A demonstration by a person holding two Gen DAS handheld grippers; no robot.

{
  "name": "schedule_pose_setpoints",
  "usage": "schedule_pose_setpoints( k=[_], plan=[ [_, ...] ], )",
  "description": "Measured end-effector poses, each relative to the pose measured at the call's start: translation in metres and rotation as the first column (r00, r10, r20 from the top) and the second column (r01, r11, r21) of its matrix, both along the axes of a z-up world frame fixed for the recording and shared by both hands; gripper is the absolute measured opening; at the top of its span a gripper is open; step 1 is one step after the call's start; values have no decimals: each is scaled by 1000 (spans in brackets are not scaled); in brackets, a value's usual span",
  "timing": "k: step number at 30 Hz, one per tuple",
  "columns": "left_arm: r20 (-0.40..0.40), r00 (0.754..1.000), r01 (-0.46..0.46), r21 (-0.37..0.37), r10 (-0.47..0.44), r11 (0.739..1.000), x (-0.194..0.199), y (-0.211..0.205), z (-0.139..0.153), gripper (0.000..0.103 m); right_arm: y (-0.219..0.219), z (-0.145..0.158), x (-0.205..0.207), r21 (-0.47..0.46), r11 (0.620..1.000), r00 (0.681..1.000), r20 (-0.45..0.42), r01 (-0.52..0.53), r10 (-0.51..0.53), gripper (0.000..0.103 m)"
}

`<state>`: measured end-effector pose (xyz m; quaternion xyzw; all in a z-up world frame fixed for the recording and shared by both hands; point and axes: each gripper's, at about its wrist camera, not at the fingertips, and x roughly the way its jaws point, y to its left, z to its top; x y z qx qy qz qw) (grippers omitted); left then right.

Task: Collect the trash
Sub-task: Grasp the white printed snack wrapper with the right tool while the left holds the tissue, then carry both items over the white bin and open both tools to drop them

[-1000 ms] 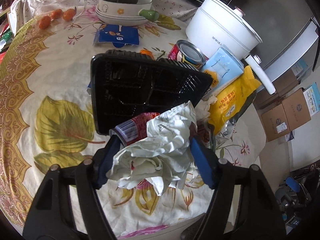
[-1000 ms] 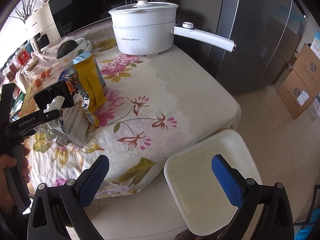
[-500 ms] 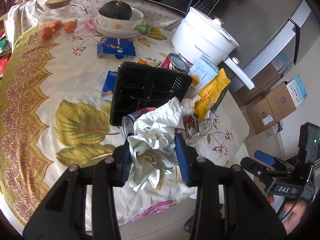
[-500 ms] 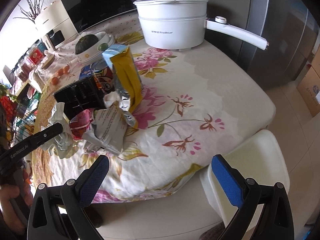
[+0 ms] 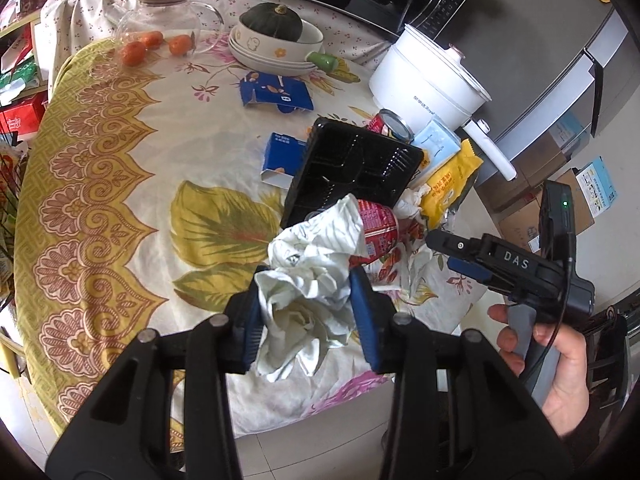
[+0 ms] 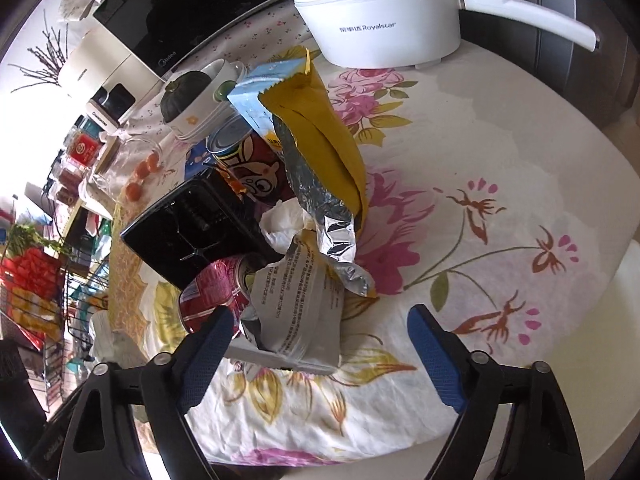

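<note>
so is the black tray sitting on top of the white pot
No, the black tray lies on the tablecloth among the trash, apart from the white pot standing behind it.

A can (image 6: pixel 212 296) lies on the table (image 6: pixel 500 168) between the tray (image 6: pixel 192 228) and a wrapper (image 6: pixel 296 308).

A: How much of the black tray (image 5: pixel 352 168) shows in the left wrist view?
B: Its near edge is hidden behind the crumpled white paper (image 5: pixel 316 276) and the red can (image 5: pixel 378 228).

A: And in the right wrist view?
B: The white pot (image 6: pixel 380 12) is cut off by the top edge, and the print on the grey wrapper (image 6: pixel 298 304) is too small to read. That wrapper hides part of the red can.
</note>
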<state>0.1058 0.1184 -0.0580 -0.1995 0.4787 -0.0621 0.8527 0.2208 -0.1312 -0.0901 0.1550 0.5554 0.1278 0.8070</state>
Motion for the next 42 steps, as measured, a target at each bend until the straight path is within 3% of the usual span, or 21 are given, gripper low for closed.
schedule_pose_setpoints(
  k=[3,6,10,12,17,25,28,42],
  plan=[
    [-7,1000,-6,-7,6,1000,-3,5,-3,42,4,-15,7,-4,1000,999,-42,15,-15,72],
    [-13,1000,-6,-13,6,1000,-4,7,-4,42,6,-24,9,-18,1000,998,-54,18,-19,70],
    [-16,1000,2,-15,-2,1000,-4,5,-5,42,10,-21,8,-36,999,999,-48,-5,3,66],
    [-18,1000,7,-15,-7,1000,-4,2,-5,42,10,-20,7,-47,999,999,-50,-18,16,57],
    [-21,1000,20,-13,-20,1000,-4,-5,-6,42,3,-12,2,-52,998,999,-33,-40,38,47],
    [-18,998,52,-9,-52,999,-2,-21,-6,42,-23,2,-9,-83,995,999,-17,-48,46,38],
    [-18,998,66,-11,-66,998,-1,-28,-6,42,-35,3,-12,-65,997,999,-31,-44,42,26],
    [-3,987,158,-22,-158,987,3,-75,-3,42,-79,31,-29,-23,999,1000,11,-28,28,23]
  ],
)
